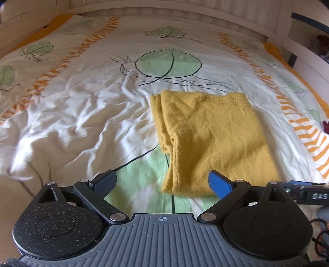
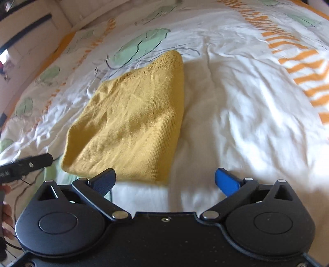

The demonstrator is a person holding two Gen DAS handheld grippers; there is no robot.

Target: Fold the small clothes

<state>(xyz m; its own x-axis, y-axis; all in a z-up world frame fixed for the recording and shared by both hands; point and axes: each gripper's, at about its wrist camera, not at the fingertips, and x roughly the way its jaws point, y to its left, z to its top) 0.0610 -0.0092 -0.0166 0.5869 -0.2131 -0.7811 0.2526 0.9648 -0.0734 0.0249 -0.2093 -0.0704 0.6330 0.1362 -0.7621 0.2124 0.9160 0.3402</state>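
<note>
A mustard-yellow knitted garment (image 1: pixel 213 135) lies folded into a compact rectangle on the bed, its lace-patterned edge at the far side. In the left wrist view my left gripper (image 1: pixel 162 180) hovers open just in front of the garment's near left corner, nothing between its fingers. In the right wrist view the same garment (image 2: pixel 131 121) lies left of centre. My right gripper (image 2: pixel 165 180) stands open above its near right corner and the white cover, holding nothing. The other gripper's tip (image 2: pixel 30 163) shows at the left edge.
The bed is covered by a rumpled white duvet (image 1: pixel 82 115) printed with green leaves and orange stripes. A white headboard (image 1: pixel 164 12) bounds the far side. A white shelf unit (image 1: pixel 308 51) stands at the right. A hand (image 2: pixel 6 213) shows at the left edge.
</note>
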